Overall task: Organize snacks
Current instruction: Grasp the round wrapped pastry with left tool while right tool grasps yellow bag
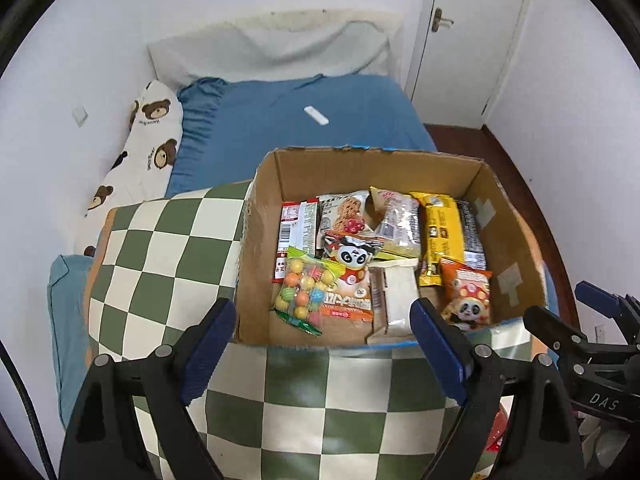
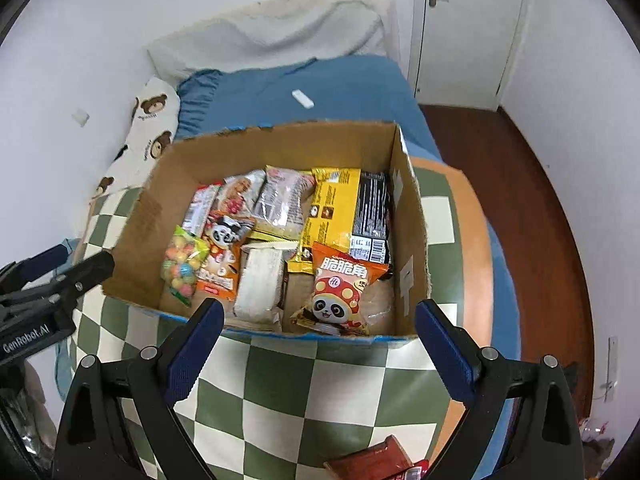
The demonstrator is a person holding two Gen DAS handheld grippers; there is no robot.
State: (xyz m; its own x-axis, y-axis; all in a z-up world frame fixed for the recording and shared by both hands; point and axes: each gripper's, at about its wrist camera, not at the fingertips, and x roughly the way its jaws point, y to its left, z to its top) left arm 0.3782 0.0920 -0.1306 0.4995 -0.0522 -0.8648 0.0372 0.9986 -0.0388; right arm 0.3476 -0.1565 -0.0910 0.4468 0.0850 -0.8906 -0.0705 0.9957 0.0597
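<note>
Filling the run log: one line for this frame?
left tool open, empty | right tool open, empty | snacks in cardboard box | red packet outside on checkered blanket

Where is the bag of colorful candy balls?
The bag of candy balls lies inside the cardboard box, in its near-left corner in both views, right beside the orange panda snack packet.

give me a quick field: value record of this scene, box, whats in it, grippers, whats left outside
container: cardboard box, open top, on checkered blanket
contents: snack packs, including candy ball bag, panda snack pack, yellow pack, white pack
left gripper: open, empty, before the box's near wall
right gripper: open, empty, before the box's near wall
outside box: red packet on blanket, bottom edge of right view
surroundings: blue bed sheet, bear pillow
</note>
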